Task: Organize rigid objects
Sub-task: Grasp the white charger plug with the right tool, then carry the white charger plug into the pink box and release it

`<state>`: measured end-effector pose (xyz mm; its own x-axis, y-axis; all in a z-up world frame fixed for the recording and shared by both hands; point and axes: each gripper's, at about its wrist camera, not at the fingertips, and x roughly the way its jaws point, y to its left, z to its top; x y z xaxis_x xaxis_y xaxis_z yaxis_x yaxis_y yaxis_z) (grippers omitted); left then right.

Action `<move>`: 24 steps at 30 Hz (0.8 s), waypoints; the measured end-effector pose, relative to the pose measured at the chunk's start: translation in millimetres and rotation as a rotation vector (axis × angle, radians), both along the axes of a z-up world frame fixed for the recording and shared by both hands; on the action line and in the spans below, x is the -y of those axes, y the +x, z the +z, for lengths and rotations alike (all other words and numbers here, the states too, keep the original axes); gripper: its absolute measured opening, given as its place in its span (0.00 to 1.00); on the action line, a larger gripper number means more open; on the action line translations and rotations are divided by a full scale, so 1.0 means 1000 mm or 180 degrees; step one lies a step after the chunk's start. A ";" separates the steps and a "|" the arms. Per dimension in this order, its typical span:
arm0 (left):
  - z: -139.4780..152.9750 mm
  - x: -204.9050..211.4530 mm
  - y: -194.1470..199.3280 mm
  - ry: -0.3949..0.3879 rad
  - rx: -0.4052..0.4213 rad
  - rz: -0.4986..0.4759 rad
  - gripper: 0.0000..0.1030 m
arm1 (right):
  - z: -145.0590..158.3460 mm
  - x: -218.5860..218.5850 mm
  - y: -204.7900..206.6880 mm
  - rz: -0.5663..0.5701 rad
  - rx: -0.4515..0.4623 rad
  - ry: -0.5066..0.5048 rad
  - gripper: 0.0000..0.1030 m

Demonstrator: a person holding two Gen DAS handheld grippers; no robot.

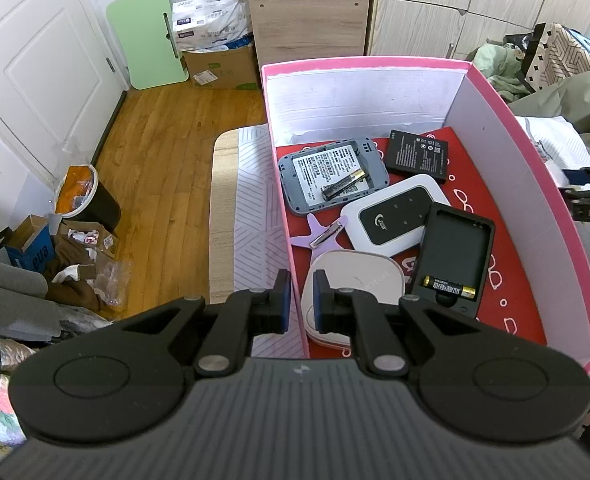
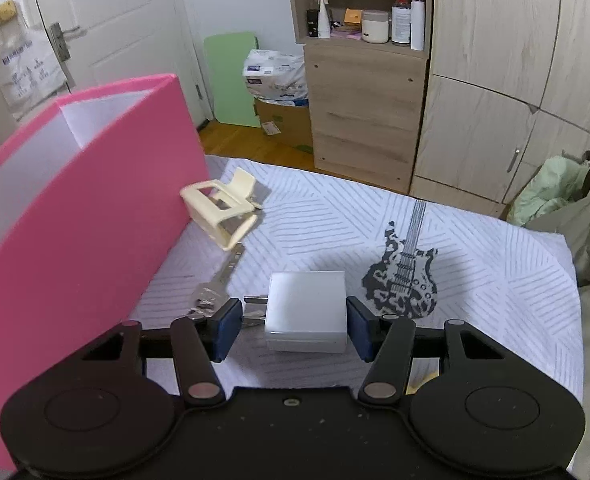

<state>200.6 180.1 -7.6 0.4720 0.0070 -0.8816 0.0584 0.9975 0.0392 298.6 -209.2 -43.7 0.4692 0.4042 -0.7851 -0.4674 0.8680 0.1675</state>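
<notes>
Only our right gripper (image 2: 293, 328) is showing the white charger (image 2: 306, 311) — jaws straddling it, left pad clear; left gripper (image 1: 300, 300) jaws are pinching the pink box (image 1: 293, 280) wall.

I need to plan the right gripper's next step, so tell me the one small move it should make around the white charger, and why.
Probably close the right gripper on the white charger. The charger already sits between the pads: the right one is at its side, the left one stands off by the prongs, so nothing grips it yet. It lies on the patterned cloth, outside the pink box.

Two batteries (image 1: 343, 184); two routers (image 1: 395, 216); one charger (image 2: 307, 312) (white).
</notes>
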 end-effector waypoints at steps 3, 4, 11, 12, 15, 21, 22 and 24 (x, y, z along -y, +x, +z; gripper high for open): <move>0.000 0.001 0.000 0.0009 -0.0002 -0.0002 0.10 | 0.016 0.002 -0.010 0.0062 0.0081 0.0045 0.59; 0.000 0.001 0.000 0.0011 0.0002 -0.0005 0.10 | 0.024 0.002 -0.014 0.0103 0.0124 0.0065 0.59; 0.001 -0.001 0.000 -0.0040 0.0010 0.0015 0.10 | 0.102 -0.008 -0.051 0.0631 0.0549 0.0510 0.59; 0.001 -0.002 0.000 -0.0049 0.0010 0.0020 0.10 | 0.113 -0.013 -0.055 0.0764 0.0562 0.0617 0.59; 0.001 -0.004 0.000 -0.0077 0.0007 0.0029 0.10 | 0.125 -0.035 -0.062 0.1169 0.0404 0.0847 0.59; 0.001 -0.006 -0.001 -0.0102 0.0013 0.0029 0.10 | 0.113 -0.101 -0.068 0.1784 -0.0035 0.0705 0.59; 0.001 -0.007 -0.001 -0.0103 0.0013 0.0029 0.10 | 0.109 -0.112 -0.067 0.1862 -0.0143 0.0646 0.59; 0.001 -0.007 -0.001 -0.0108 0.0017 0.0026 0.10 | 0.100 -0.130 -0.063 0.1959 -0.0385 0.0570 0.59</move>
<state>199.2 186.8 -6.8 0.4769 -0.0191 -0.8788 0.0502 0.9987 0.0056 235.5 -79.0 56.5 0.0229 0.7003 -0.7134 -0.8390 0.4015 0.3672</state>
